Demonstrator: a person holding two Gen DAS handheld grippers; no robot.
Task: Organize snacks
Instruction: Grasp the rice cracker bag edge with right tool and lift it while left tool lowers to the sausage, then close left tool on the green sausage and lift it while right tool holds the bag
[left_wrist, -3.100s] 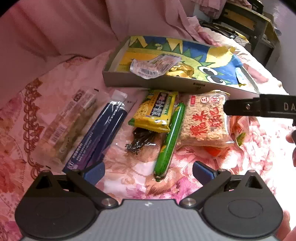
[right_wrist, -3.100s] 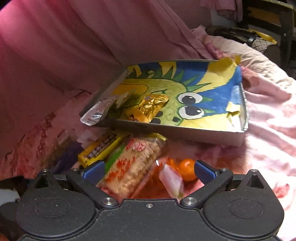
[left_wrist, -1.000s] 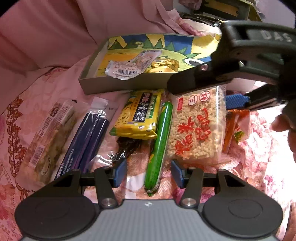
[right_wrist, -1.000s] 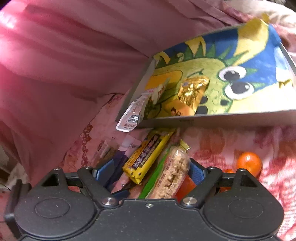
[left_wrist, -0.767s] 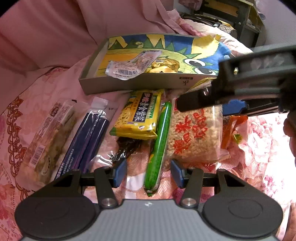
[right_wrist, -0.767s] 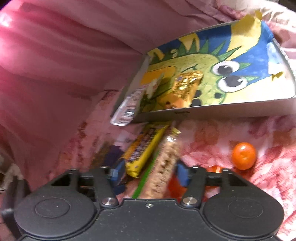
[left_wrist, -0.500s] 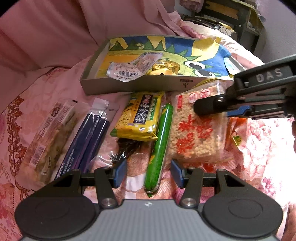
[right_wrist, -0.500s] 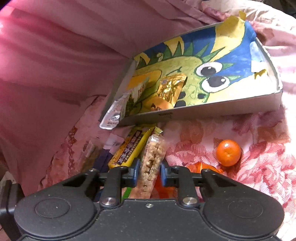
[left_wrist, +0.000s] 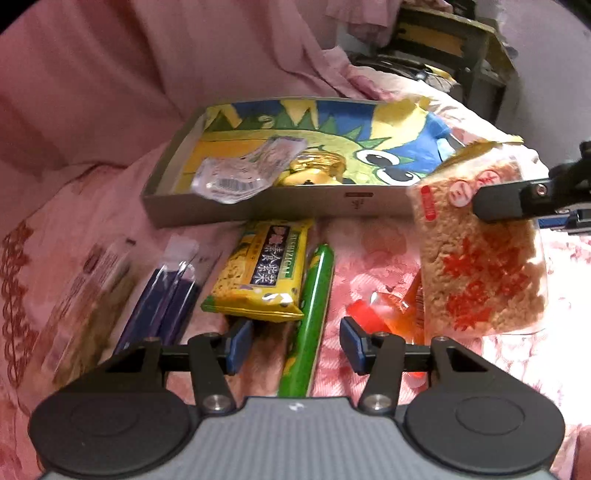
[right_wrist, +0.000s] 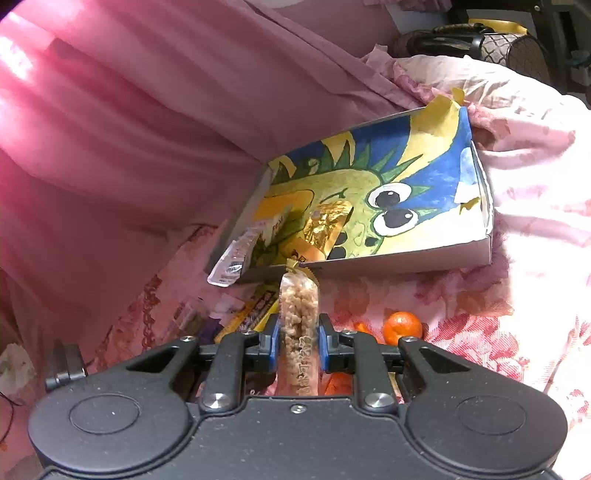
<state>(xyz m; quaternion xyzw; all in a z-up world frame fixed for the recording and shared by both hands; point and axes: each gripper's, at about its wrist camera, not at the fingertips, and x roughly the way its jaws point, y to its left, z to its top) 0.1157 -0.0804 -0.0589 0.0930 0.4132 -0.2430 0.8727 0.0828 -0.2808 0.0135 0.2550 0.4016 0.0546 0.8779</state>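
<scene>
1. Pink floral bedding (left_wrist: 373, 254) carries all items; the dinosaur-print box (right_wrist: 369, 260) serves as landmark.
2. Right tool (right_wrist: 297, 341) is clenched on the rice-cracker packet (right_wrist: 298, 314), lifted edge-on in front of the box's near wall, presumably for loading.
3. Left tool (left_wrist: 291, 341) hangs released over the green sausage stick (left_wrist: 312, 306), in front of the box.
4. Yellow seaweed packet (left_wrist: 267, 269) lies beside it, unsorted.

The right gripper (left_wrist: 517, 201) pinches the rice cracker pack (left_wrist: 480, 258), lifted near the tray's (left_wrist: 280, 206) front right corner; the left gripper (left_wrist: 293, 341) straddles the green sausage (left_wrist: 310, 317).
</scene>
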